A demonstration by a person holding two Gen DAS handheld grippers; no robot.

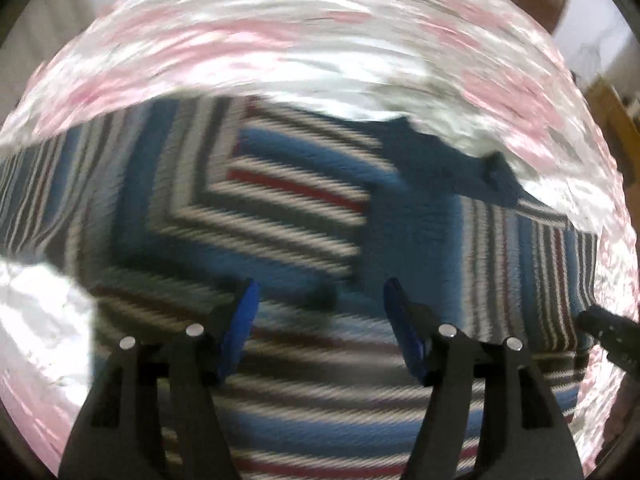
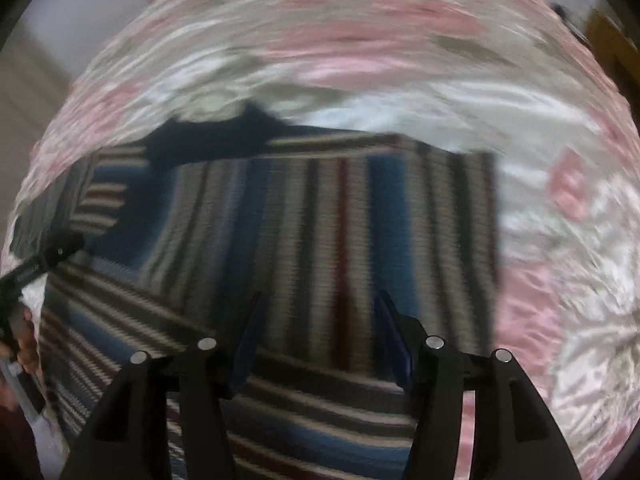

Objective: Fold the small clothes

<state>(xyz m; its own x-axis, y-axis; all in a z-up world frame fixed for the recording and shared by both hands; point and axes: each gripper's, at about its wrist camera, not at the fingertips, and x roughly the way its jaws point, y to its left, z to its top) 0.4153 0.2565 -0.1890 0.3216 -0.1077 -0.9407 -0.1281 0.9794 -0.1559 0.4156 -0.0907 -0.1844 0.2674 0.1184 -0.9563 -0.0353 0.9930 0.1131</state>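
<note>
**Striped shirt spread on a flowered bedspread, both grippers above it with jaws apart**

A knitted shirt with blue, white, dark and red stripes lies spread on a bedspread patterned in pink, white and grey. Both views are blurred, so fine detail of the fabric cannot be read.

In the left wrist view the shirt fills the lower and middle part of the picture. Its plain blue collar lies at the far edge, right of centre, so the neck points away from the camera and the long axis of the body runs from the near edge toward the far one. One part with slanted stripes reaches out to the left, and a section with upright stripes lies at the right, next to the bedspread.

In the right wrist view the shirt shows its dark collar at the upper left, and a straight edge of the cloth runs down the right side against the bedspread.

The left gripper hangs over the shirt with its jaws apart and nothing between them. The right gripper is likewise over the shirt, jaws apart and empty. Whether either touches the cloth cannot be told. A hand shows at the left edge of the right wrist view, holding the other gripper.
</note>
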